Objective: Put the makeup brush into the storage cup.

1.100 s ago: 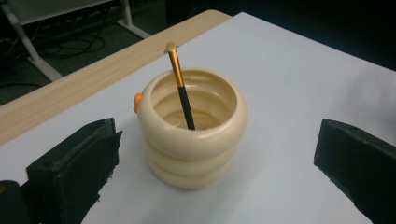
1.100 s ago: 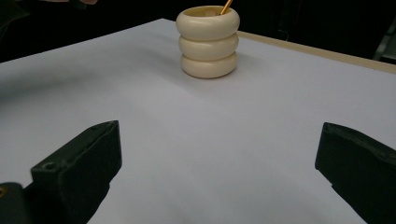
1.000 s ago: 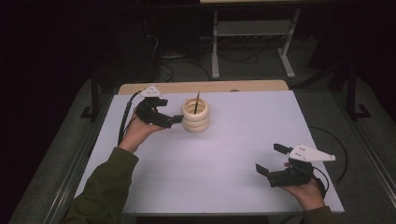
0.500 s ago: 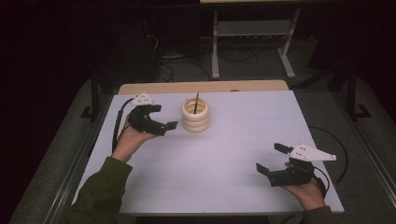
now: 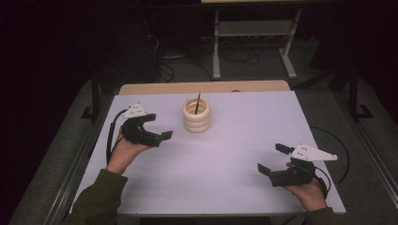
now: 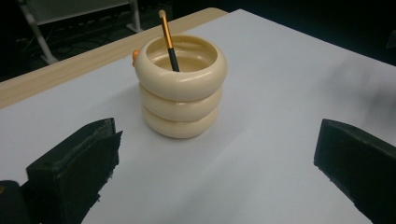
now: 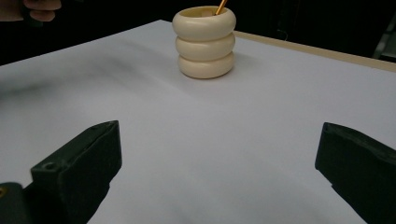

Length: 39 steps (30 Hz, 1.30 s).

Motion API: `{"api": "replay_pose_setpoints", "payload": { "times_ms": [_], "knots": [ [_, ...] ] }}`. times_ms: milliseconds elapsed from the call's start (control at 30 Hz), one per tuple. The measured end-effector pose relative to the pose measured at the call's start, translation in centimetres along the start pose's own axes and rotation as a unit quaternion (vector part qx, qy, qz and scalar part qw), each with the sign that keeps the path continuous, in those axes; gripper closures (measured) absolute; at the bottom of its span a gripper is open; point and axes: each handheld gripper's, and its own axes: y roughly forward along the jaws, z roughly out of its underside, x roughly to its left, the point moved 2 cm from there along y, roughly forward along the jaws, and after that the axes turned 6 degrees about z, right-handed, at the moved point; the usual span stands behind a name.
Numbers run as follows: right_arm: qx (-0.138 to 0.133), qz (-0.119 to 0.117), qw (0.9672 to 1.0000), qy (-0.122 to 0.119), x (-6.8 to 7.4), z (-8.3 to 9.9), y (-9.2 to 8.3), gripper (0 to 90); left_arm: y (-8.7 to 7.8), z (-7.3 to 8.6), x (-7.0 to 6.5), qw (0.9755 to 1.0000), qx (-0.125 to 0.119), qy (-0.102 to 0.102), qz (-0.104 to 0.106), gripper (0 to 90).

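Cream three-ringed holder (image 5: 196, 115) upper centre of frame, thin orange-and-black brush (image 6: 168, 41) leaning inside. Left gripper (image 5: 157, 126) wide, empty, near holder; right gripper (image 5: 271, 158) wide, lower right. Risk: clipping brush tip, tipping holder.

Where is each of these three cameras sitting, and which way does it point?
High view: above the person's side, looking forward and down on the table; forearms, left gripper and right gripper show.
Left gripper view: rides that gripper, facing the nearby cream holder with its brush; open black jaws below.
Right gripper view: the same, but farther away.
All three share the holder.
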Motion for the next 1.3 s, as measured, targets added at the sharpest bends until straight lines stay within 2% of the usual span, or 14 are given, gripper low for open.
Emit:
{"api": "replay_pose_setpoints", "payload": {
  "times_ms": [167,200,533,833,1300],
  "knots": [
    [-0.001,0.004,1.0000,-0.001,0.0,-0.1,-0.1,0.0,-0.8,0.9,-0.7,1.0000,-0.004,0.002,-0.004,0.0],
    [0.000,0.005,1.0000,-0.002,0.1,-0.1,-0.1,0.0,-0.9,1.1,-0.8,1.0000,-0.003,0.007,-0.005,0.0],
    [-0.002,0.006,1.0000,-0.003,0.2,-0.2,-0.1,0.0,-2.3,3.2,-2.3,0.9998,-0.019,-0.002,0.000,0.0],
    [-0.003,0.006,1.0000,-0.003,0.1,-0.2,-0.1,0.0,-3.5,5.0,-3.2,0.9997,-0.017,0.011,-0.011,0.0],
    [-0.002,0.007,1.0000,-0.003,0.0,-0.2,-0.1,0.0,-5.5,7.6,-4.6,0.9990,-0.039,0.017,-0.015,0.0]
  ]
}}
